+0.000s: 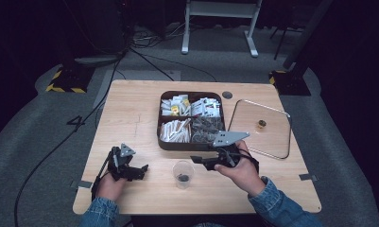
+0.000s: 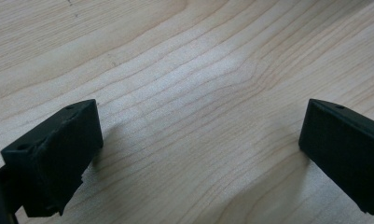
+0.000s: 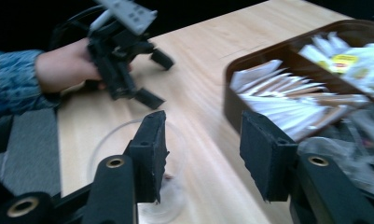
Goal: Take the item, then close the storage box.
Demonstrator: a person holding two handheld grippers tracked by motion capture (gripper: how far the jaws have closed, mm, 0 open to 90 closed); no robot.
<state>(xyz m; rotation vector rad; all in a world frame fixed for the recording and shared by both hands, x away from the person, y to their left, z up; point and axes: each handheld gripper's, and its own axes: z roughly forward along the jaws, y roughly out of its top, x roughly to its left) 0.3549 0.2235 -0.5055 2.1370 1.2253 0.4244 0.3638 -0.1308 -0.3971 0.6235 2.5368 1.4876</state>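
1. Cup (image 1: 183,174): stands on the table (image 1: 130,118), one dark item already inside.
2. Right gripper (image 3: 201,156): released, nothing between jaws, beside the tray (image 1: 161,127).
3. Left gripper (image 2: 198,149): released, idle.
4. Remaining, likely: more tray items.

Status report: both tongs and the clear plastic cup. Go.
Left tongs open, resting on bare wooden table. Right tongs open, nothing between them, beside clear plastic cup. Small dark item in cup. Brown compartment tray close behind.
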